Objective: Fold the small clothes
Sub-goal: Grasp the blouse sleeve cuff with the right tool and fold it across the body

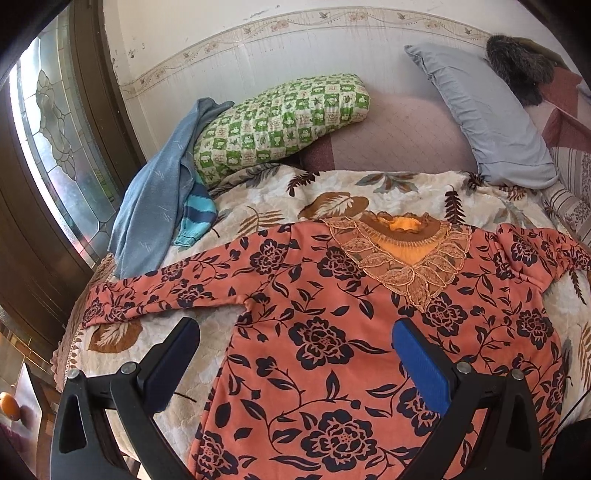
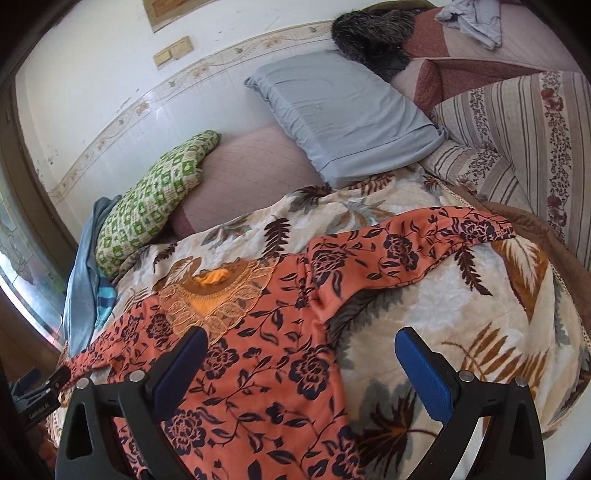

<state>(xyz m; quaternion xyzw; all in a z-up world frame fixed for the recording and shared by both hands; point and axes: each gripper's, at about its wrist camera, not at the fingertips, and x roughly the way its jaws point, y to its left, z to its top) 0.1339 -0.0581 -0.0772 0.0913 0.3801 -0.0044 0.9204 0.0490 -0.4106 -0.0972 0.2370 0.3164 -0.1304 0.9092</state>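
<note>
An orange floral top [image 1: 325,332] with a lace collar [image 1: 402,258] lies spread flat, front up, on a leaf-print blanket [image 1: 258,192]. Its sleeves stretch out to both sides. My left gripper [image 1: 295,328] is open and empty above the top's left side, near the left armpit. In the right wrist view the top [image 2: 266,332] fills the lower left, its right sleeve [image 2: 424,232] reaching right. My right gripper [image 2: 301,341] is open and empty above the top's right edge. The left gripper's tip [image 2: 59,376] peeks in at far left.
A green checked pillow [image 1: 280,118], a grey pillow [image 1: 484,114] and a pink cushion [image 1: 391,136] lean on the wall. Blue clothes [image 1: 159,199] hang at the bed's left edge by a window [image 1: 55,122]. A striped quilt [image 2: 517,147] and dark fur item [image 2: 369,33] lie at right.
</note>
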